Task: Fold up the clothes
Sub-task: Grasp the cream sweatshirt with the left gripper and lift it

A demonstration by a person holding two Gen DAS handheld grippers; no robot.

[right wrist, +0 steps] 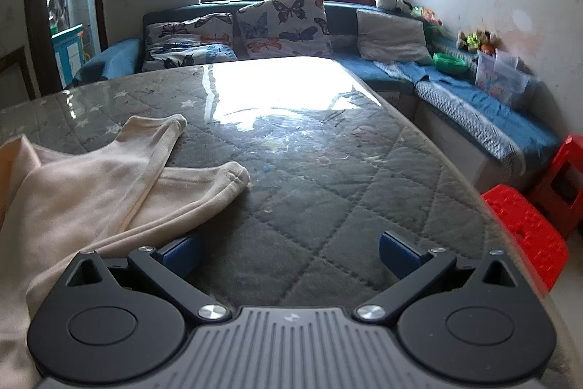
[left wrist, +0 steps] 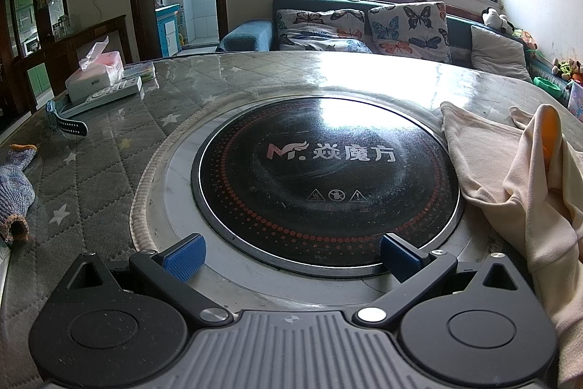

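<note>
A cream garment (left wrist: 517, 177) lies crumpled on the right side of the table, one edge over the rim of the black round cooktop (left wrist: 320, 177). In the right wrist view the same garment (right wrist: 91, 185) lies at the left, with two strap-like ends pointing right. My left gripper (left wrist: 291, 256) is open and empty, low over the cooktop, left of the garment. My right gripper (right wrist: 291, 252) is open and empty over the quilted table cover; its left finger (right wrist: 182, 252) is at the garment's edge, touching or just beside it.
A tissue box (left wrist: 96, 73), a remote (left wrist: 105, 95) and a watch (left wrist: 67, 123) lie at the table's far left. A knitted glove (left wrist: 14, 188) lies at the left edge. A sofa with butterfly cushions (right wrist: 284, 24) stands behind. Red stools (right wrist: 528, 225) stand right of the table.
</note>
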